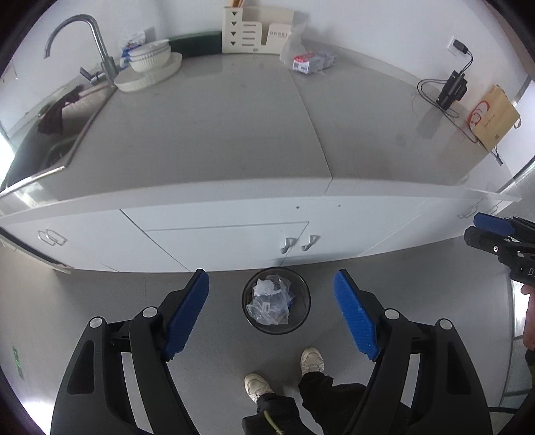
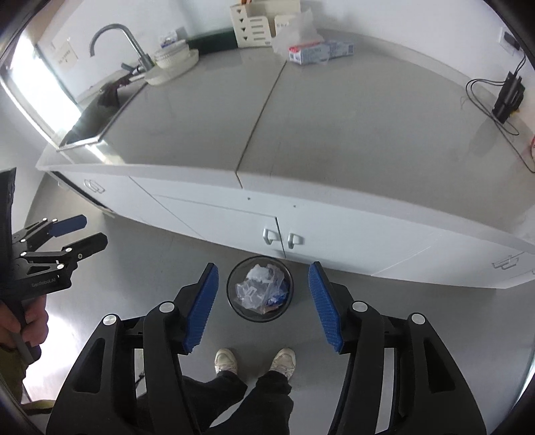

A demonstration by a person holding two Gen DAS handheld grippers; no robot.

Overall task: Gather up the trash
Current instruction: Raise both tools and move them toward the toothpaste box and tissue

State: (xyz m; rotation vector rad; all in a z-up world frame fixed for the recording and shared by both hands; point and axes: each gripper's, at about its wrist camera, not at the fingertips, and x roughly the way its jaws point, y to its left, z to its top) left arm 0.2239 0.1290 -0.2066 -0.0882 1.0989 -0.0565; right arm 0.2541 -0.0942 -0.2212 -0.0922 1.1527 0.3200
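A round black trash bin [image 1: 276, 300] stands on the floor against the white cabinets, with crumpled clear plastic and wrappers [image 1: 269, 302] inside. It also shows in the right wrist view [image 2: 259, 288]. My left gripper [image 1: 271, 277] is open and empty, held high above the bin. My right gripper [image 2: 263, 267] is open and empty, also above the bin. Each gripper shows at the edge of the other's view: the right one [image 1: 476, 228] and the left one [image 2: 95, 231]. A clear bag with a red and blue packet [image 1: 309, 60] lies at the back of the grey counter [image 1: 214, 134].
A sink with a faucet [image 1: 83, 47] is at the counter's left, with stacked white bowls [image 1: 149, 58] beside it. A cream organiser [image 1: 254, 31] stands at the back wall. A black device with a cable [image 1: 449, 88] and a brown paper bag [image 1: 495, 117] sit at the right. My feet [image 1: 284, 374] are below the bin.
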